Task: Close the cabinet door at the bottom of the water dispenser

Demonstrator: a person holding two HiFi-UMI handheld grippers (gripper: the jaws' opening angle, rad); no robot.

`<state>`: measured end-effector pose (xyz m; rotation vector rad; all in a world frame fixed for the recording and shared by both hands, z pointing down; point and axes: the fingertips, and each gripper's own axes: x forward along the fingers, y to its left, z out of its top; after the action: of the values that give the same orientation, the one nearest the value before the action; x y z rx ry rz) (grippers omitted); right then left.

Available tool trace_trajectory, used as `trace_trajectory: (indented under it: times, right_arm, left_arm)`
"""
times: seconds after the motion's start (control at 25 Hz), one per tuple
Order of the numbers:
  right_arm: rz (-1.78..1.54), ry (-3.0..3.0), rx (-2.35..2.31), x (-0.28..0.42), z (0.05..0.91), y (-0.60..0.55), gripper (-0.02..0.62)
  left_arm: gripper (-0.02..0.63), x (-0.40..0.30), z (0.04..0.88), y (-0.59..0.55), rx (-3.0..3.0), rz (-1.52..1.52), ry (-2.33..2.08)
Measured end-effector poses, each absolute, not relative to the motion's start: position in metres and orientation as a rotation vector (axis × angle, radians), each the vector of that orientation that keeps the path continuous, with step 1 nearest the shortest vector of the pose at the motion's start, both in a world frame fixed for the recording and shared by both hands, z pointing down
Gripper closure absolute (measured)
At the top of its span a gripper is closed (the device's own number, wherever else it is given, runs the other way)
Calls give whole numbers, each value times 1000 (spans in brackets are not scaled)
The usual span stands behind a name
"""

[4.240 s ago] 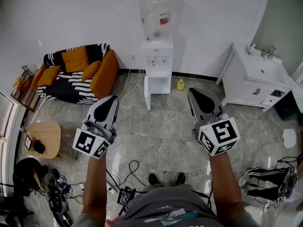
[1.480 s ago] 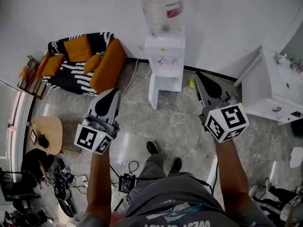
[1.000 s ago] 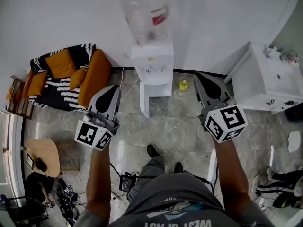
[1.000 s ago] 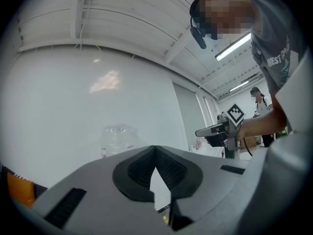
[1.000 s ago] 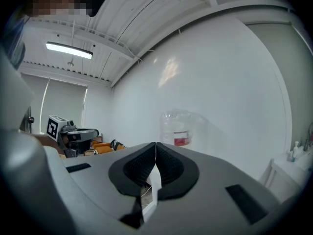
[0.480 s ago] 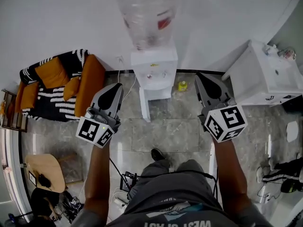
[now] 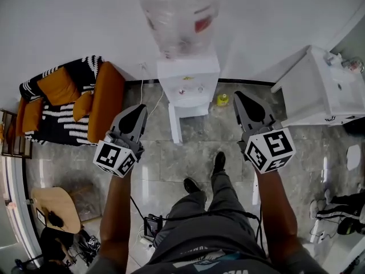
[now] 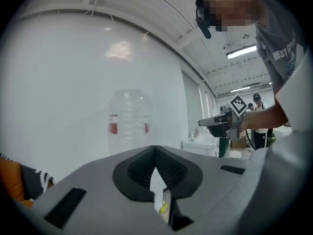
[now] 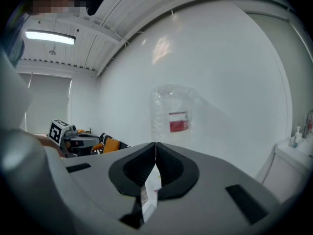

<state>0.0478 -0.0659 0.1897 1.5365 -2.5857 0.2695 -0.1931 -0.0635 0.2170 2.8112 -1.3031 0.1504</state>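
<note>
The water dispenser point(image 7: 188, 83) stands against the white wall, ahead of and between the two grippers and well apart from each. Its cabinet door point(image 7: 173, 127), a flat white panel, stands swung out from the left edge of the base, nearer the left gripper point(image 7: 139, 109) than the right gripper point(image 7: 242, 97) (neither touches it). Both grippers' dark, ribbed jaws are pressed together with nothing between them. The dispenser is a boxy white body topped by a clear, ridged plastic bottle point(image 7: 179, 16) with a red label, on glossy grey stone tiles point(image 7: 188, 158).
</note>
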Motion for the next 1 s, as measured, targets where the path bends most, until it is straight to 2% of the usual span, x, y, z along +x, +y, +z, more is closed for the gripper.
trace_trajectory:
  times: [0.32,1.0]
  right_arm:
    - [370,-2559,1487,57,260,-111,567]
    - [536,-2438,1379,55,443,-142,566]
  left_arm:
    - [591,-205,313,-90,2675,275,-1343]
    - [591,-223,620,-89,2290,503,-1281]
